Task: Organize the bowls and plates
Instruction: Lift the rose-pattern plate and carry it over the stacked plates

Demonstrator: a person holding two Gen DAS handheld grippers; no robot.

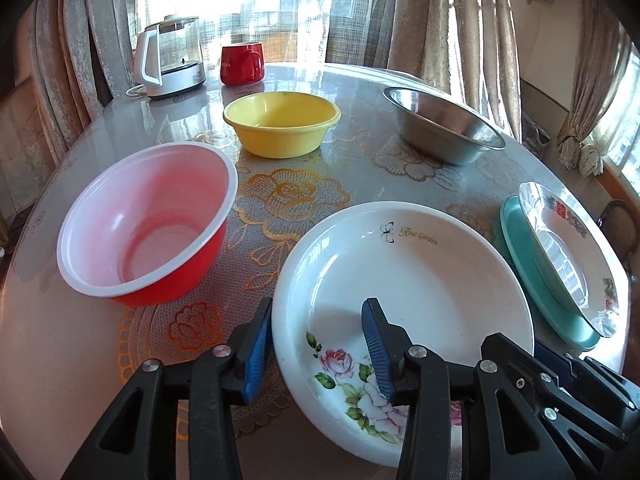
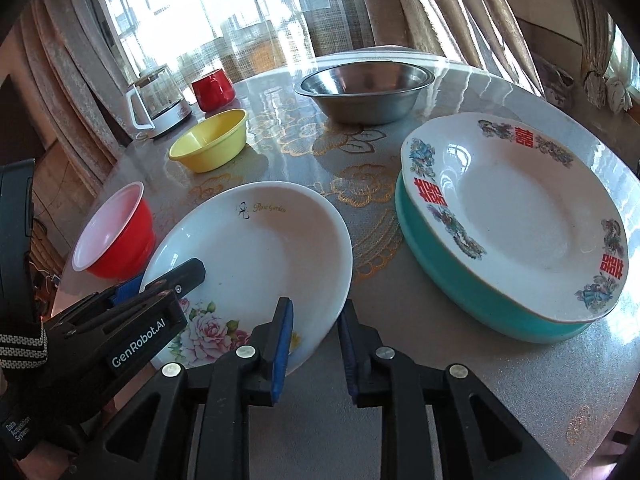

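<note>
A white rose plate [image 1: 404,272] [image 2: 256,240] lies flat on the table's near side. My left gripper [image 1: 318,308] [image 2: 160,282] straddles its left rim, one finger outside and one over the plate, with a wide gap and no pad pressing. My right gripper [image 2: 317,304] [image 1: 568,360] straddles the plate's near right rim the same way, pads apart from it. A red bowl [image 1: 148,224] [image 2: 116,232] with a white inside stands to the left. Further back are a yellow bowl [image 1: 280,120] [image 2: 208,140] and a steel bowl [image 1: 444,128] [image 2: 364,88].
On the right a patterned plate [image 2: 512,216] [image 1: 568,248] rests on a teal plate [image 2: 460,280] [image 1: 532,276]. A glass kettle [image 1: 168,56] and a red mug [image 1: 242,64] stand at the far left edge of the round table [image 1: 360,160]. Curtains hang behind.
</note>
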